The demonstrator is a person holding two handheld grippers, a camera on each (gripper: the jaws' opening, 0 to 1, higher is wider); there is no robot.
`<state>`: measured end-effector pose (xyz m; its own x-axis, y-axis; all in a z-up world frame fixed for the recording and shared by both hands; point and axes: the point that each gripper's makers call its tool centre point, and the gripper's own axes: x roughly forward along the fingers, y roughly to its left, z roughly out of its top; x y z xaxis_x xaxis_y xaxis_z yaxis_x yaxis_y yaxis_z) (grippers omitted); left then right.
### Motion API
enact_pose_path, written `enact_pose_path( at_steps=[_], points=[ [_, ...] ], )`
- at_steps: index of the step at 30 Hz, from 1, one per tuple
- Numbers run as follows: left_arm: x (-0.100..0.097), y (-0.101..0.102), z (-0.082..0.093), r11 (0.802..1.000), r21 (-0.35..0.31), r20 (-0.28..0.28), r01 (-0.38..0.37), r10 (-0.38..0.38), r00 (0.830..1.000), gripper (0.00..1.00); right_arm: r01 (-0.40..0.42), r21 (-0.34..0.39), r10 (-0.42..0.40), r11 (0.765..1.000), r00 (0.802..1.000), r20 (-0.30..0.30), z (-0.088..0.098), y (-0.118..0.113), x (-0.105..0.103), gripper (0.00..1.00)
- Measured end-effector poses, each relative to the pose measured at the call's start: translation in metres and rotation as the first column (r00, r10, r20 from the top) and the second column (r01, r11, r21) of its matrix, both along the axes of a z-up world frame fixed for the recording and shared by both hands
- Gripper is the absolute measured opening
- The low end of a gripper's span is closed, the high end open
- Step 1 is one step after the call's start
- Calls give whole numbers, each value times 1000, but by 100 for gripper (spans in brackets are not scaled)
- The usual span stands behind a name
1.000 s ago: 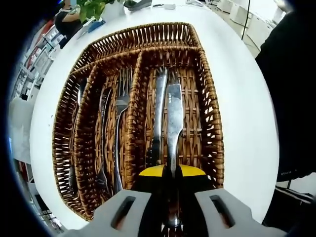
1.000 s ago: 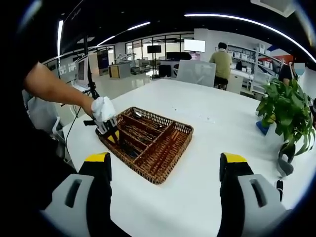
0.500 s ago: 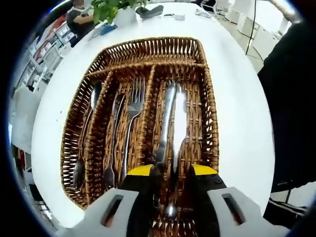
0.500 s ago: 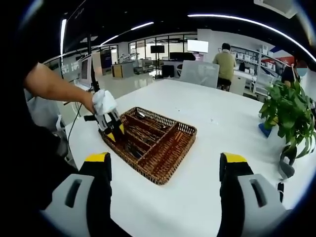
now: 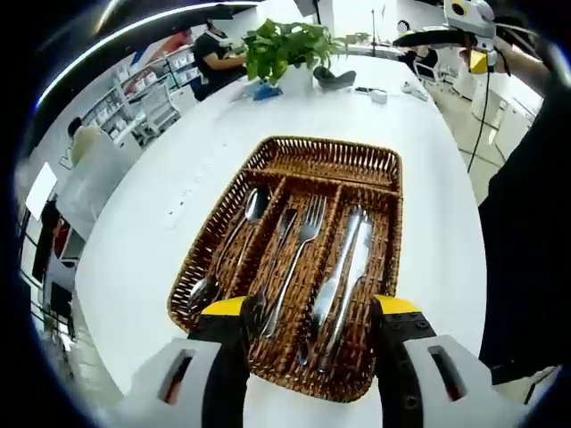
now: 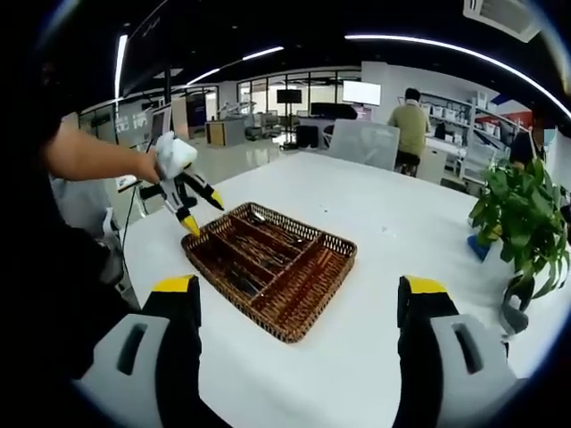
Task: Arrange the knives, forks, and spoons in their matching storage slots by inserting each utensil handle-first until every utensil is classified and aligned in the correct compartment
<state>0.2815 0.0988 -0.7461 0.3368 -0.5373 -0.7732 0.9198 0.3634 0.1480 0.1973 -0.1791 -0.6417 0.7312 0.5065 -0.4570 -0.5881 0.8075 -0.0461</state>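
Wicker tray (image 5: 385, 169) on white table (image 5: 161, 205), below left gripper (image 5: 310, 314). Long slots run away from its jaws. Left to right: spoons (image 5: 234, 239), forks (image 5: 299, 245), knives (image 5: 346, 267). Left gripper wide open, empty, nearer tray. Right gripper (image 6: 296, 294) wide open, empty, well back from tray.

The basket (image 5: 268, 178) is brown woven wicker, lighter tan along its rim. The knives (image 5: 343, 276), fork (image 5: 299, 250) and spoons (image 5: 232, 241) in it are shiny silver. The counter (image 5: 161, 205) is plain white. Both grippers' jaws are black with yellow tips on grey bodies. The plant (image 6: 517, 209) at the right is green.
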Motion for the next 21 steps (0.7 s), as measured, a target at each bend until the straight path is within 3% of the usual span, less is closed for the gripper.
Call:
enact_pose_path(
  at_steps=[6, 8, 11, 18, 21],
  points=[
    [-5, 13, 32, 982, -141, 55, -123, 132, 990, 79, 8, -3, -8, 1000, 1000, 16, 4, -1, 2, 98],
    [-6, 17, 41, 969, -182, 58, -166, 179, 982, 83, 6, 2, -7, 1000, 1000, 17, 6, 0, 2, 100],
    [-11, 24, 60, 932, -272, 57, -241, 266, 962, 89, 21, 20, -22, 1000, 999, 25, 9, 1, 5, 100],
    [-31, 41, 83, 894, -335, 75, -297, 340, 937, 99, 50, 21, -51, 998, 998, 28, 9, 7, 8, 100],
    [-36, 56, 92, 871, -356, 93, -339, 394, 914, 99, 57, 35, -57, 998, 998, 16, 9, 12, 6, 100]
  ],
)
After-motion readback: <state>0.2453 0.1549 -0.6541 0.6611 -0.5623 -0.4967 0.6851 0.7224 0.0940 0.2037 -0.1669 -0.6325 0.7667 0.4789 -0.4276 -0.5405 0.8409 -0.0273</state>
